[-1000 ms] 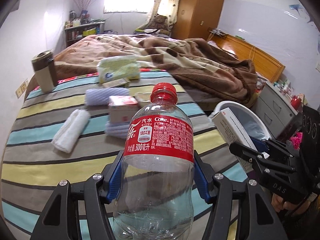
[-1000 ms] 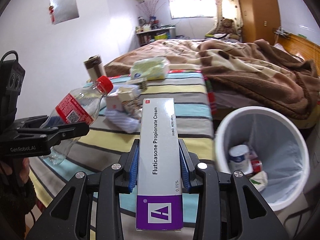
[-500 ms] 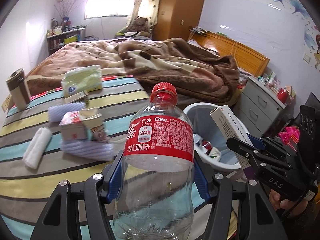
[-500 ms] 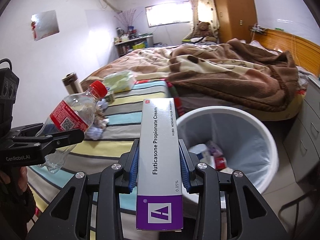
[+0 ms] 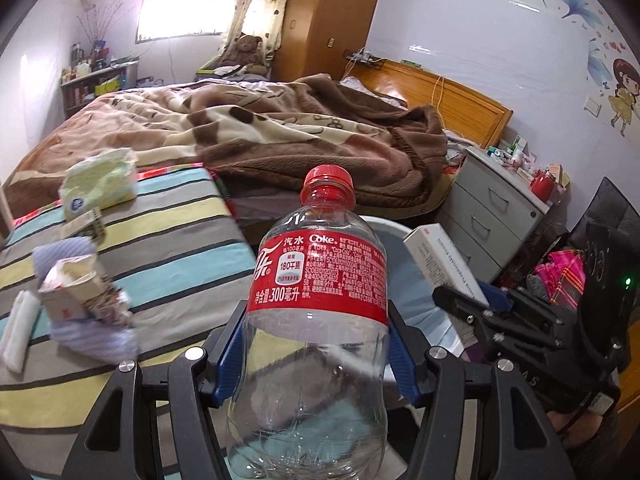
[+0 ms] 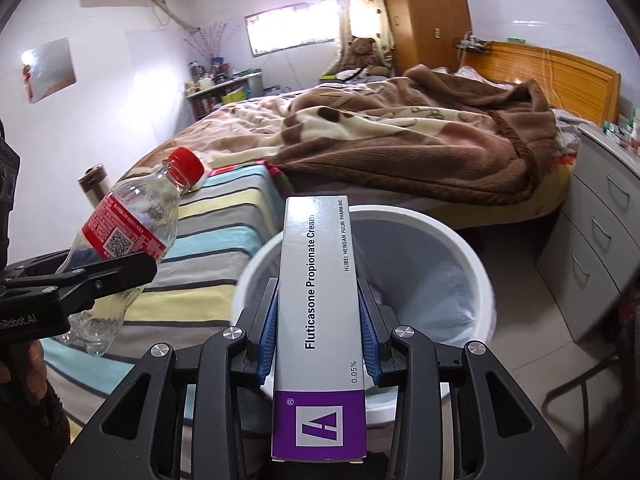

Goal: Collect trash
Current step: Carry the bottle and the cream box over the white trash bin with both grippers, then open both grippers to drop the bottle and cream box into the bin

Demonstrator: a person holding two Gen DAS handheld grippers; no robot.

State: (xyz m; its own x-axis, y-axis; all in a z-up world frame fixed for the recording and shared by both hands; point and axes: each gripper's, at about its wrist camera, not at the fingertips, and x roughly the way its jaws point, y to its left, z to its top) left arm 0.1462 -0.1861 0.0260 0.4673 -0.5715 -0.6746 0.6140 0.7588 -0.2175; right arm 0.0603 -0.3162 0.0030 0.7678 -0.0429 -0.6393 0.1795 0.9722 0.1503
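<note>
Currently left tongs [image 5: 316,354] are pinching bottle [image 5: 316,304], right tongs [image 6: 318,320] pinching box [image 6: 318,312]; next, releasing over bin [image 6: 472,248] at 12 o'clock.

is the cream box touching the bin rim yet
Cannot tell. In the right wrist view the cream box, held by the right gripper, overlaps the white bin rim, but no gap or contact shows.

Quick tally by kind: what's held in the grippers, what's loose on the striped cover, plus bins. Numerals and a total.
Held in grippers: 2 — Coke bottle in left gripper, cream box in right gripper
Tissue packs: 1
Small cartons: 2
Rolled cloths: 2
Trash bins: 1
Total: 8
</note>
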